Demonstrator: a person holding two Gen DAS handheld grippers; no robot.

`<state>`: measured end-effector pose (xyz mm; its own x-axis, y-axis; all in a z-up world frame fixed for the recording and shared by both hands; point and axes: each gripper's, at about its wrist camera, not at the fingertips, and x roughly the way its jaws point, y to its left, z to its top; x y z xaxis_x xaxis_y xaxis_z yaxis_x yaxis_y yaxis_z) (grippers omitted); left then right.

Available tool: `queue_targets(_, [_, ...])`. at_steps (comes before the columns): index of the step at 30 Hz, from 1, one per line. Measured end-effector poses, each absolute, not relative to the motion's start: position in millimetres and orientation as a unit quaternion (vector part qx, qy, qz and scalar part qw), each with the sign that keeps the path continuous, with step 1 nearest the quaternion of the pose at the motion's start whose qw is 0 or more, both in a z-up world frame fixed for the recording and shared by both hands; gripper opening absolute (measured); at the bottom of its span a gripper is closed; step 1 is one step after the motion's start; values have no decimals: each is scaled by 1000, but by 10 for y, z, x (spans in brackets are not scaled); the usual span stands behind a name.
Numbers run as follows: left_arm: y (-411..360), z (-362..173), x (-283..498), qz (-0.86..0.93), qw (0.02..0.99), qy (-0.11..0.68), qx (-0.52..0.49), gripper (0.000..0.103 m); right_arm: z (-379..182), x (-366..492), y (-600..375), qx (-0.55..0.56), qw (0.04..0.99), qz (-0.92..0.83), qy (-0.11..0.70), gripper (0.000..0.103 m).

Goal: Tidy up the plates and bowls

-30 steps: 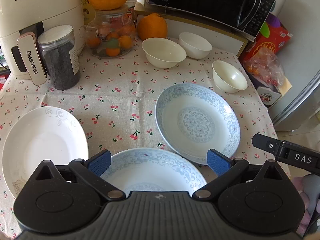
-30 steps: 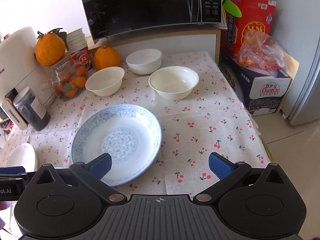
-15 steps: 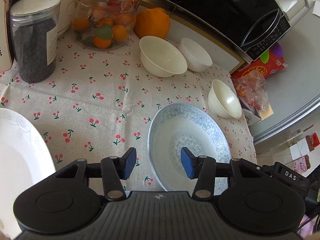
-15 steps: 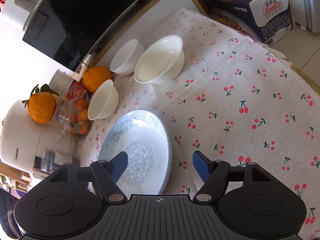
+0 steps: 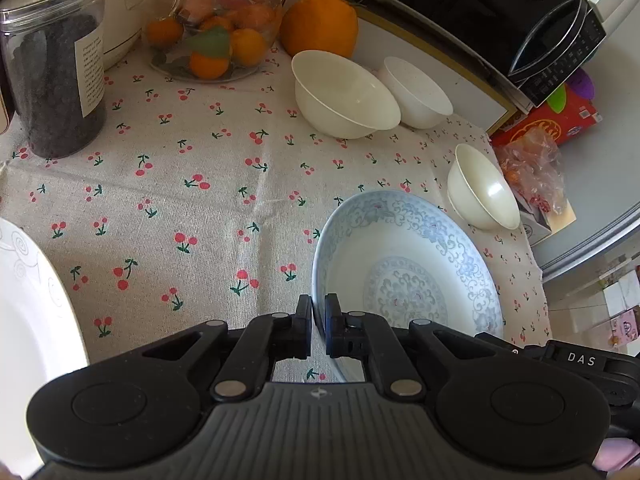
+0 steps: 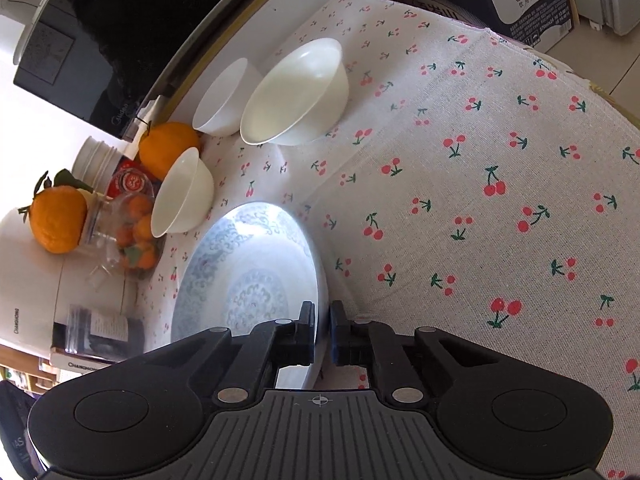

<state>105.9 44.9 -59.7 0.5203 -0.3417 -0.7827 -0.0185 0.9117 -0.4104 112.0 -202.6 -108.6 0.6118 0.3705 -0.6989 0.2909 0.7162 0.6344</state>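
Note:
A blue-patterned plate (image 5: 408, 276) lies on the cherry-print tablecloth; it also shows in the right wrist view (image 6: 248, 280). My left gripper (image 5: 318, 320) is shut on the plate's left rim. My right gripper (image 6: 323, 326) is shut on its right rim. Three white bowls stand behind: a large one (image 5: 344, 96), a smaller one (image 5: 416, 94) beside it, and one (image 5: 482, 188) near the right table edge. A plain white plate (image 5: 28, 320) lies at the left.
A dark jar (image 5: 52, 64), a glass jar of small oranges (image 5: 216, 20), a large orange (image 5: 320, 26) and a microwave (image 5: 500, 12) line the back. A white appliance (image 6: 32, 276) stands at the left. The table's right edge (image 6: 568, 68) drops to boxes on the floor.
Both grippers have moved down to the blue-patterned plate and closed from open onto its opposite rims. The second blue plate near the front has left the left wrist view.

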Motion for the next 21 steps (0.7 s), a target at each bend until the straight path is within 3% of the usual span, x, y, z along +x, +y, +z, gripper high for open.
queue_targets(21, [657,-585,1055,-50,870,463,-164,5,-1092,1337,-1669,364,818,45,444,9])
